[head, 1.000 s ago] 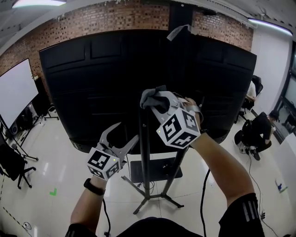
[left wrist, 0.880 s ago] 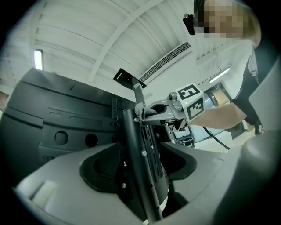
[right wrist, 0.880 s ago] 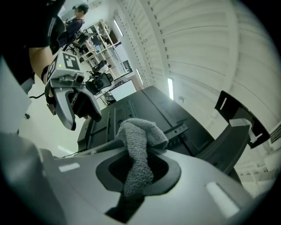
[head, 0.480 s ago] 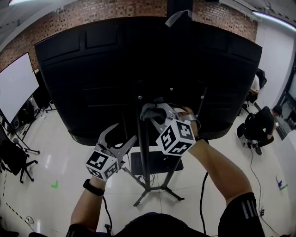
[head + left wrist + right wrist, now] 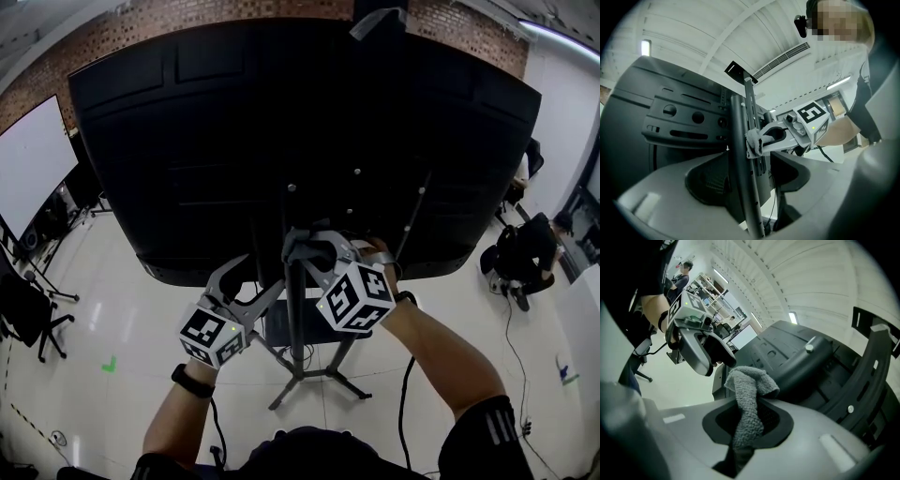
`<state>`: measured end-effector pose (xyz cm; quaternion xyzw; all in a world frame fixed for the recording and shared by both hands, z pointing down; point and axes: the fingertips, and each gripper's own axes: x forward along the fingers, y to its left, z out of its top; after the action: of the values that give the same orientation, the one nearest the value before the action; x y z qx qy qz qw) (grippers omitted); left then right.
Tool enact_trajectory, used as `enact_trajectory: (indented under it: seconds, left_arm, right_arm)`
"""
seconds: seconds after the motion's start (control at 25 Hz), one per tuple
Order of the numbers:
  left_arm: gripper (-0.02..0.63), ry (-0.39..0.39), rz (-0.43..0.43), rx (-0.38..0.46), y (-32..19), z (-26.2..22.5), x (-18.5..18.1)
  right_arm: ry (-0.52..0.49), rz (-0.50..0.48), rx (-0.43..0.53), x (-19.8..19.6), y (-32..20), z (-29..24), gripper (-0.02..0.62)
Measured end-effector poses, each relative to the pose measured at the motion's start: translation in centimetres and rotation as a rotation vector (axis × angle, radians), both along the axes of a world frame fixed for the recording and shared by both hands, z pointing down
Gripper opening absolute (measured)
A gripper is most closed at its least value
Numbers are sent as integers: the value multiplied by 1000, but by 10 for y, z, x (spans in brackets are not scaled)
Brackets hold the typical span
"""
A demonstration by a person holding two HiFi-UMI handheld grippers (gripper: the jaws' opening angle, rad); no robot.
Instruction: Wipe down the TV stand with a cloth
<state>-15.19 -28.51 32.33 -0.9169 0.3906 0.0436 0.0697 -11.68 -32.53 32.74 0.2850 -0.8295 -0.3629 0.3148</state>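
1. Cloth (image 5: 749, 394) is pinched between the jaws of the right tool (image 5: 312, 246), with a grey bunch poking out past the tips. The left gripper view shows that bunch pressed against the black pole (image 5: 293, 314) of the stand (image 5: 305, 386), behind the TV (image 5: 281, 122).
2. The left tool (image 5: 249, 287) has its jaws wide apart. In its own view the pole runs through the gap, and neither jaw looks clamped on it.
3. The step in hand appears to be wiping the upright pole. The legs at the floor seem not yet reached.
4. To do it well, the person should hold the bunched end firmly on the pole and draw it along the length in one steady stroke. That way cloth, and not the metal jaw tips, meets the paint.
5. The pole is narrow, so each pass likely covers only one face. The right tool would need to be swung round the pole to reach the other sides.
6. The left tool could close lightly on the pole to steady it. A tall stand carrying a large TV may rock if pushed sideways, so pressure is best directed along the pole rather than across it.
7. Small holes run down the pole, and the cloth could snag on them. A slower stroke there would help, with the right tool's grip kept tight so the cloth does not pull free.
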Motion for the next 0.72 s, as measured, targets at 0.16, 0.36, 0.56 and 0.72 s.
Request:
enact_trajectory:
  seconds: [0.16,0.36,0.56,0.72]
  left_arm:
    - [305,-1,16,-27,-3,18,0]
    - [305,-11,34,-54,-5,42,2]
    - [305,0,53,-89,-4,70,1]
    - [305,-22,64,-103,-6,98,1]
  right_arm:
    - [-13,-17,-37,-6,4,18,43]
    - [-26,-40,-88,-13,7,45,41]
    - [-14,-54,-151,-19,9,83,41]
    - [-6,-61,-179,-21,8,112,41]
